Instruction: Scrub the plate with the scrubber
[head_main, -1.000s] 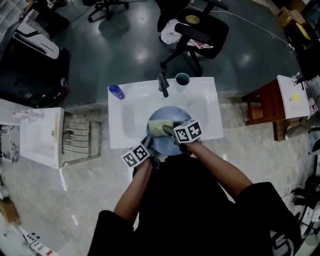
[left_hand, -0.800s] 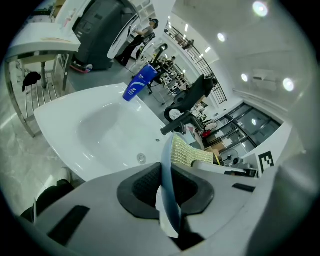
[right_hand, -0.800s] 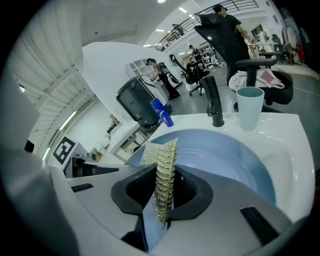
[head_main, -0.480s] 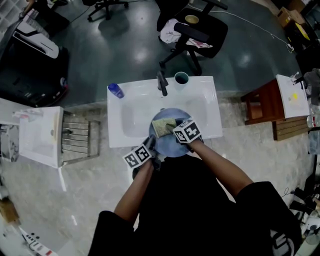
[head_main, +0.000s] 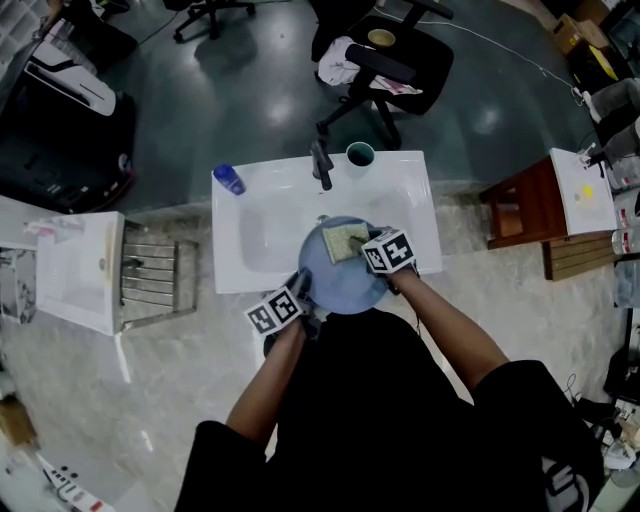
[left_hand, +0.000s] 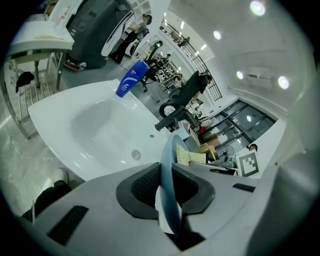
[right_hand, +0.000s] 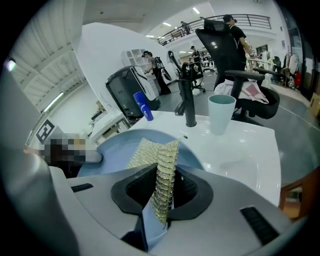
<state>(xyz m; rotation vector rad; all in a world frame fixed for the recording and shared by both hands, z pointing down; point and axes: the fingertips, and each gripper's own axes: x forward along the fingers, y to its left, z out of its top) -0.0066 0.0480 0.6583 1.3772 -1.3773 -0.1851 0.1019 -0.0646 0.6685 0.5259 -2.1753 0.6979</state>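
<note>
A round blue plate (head_main: 335, 280) is held over the front of the white sink (head_main: 255, 235). My left gripper (head_main: 303, 291) is shut on the plate's near-left rim. Its jaws have just eased open slightly, with the rim (left_hand: 167, 165) still between the pads of the left gripper (left_hand: 167, 192). My right gripper (head_main: 364, 246) is shut on a yellow-green scrubber (head_main: 345, 243), which lies on the plate's upper right face. In the right gripper view the scrubber (right_hand: 150, 155) stands edge-on in the right gripper (right_hand: 162, 187) over the plate (right_hand: 117, 150).
A black faucet (head_main: 322, 165) and a teal cup (head_main: 360, 155) stand on the sink's back edge, and a blue bottle (head_main: 229, 180) lies at its back left corner. A metal rack (head_main: 155, 275) is left of the sink, a wooden stool (head_main: 520, 215) right.
My right gripper has carried the scrubber across the plate from its upper left toward its upper right. The left gripper and the plate have stayed about where they were.
</note>
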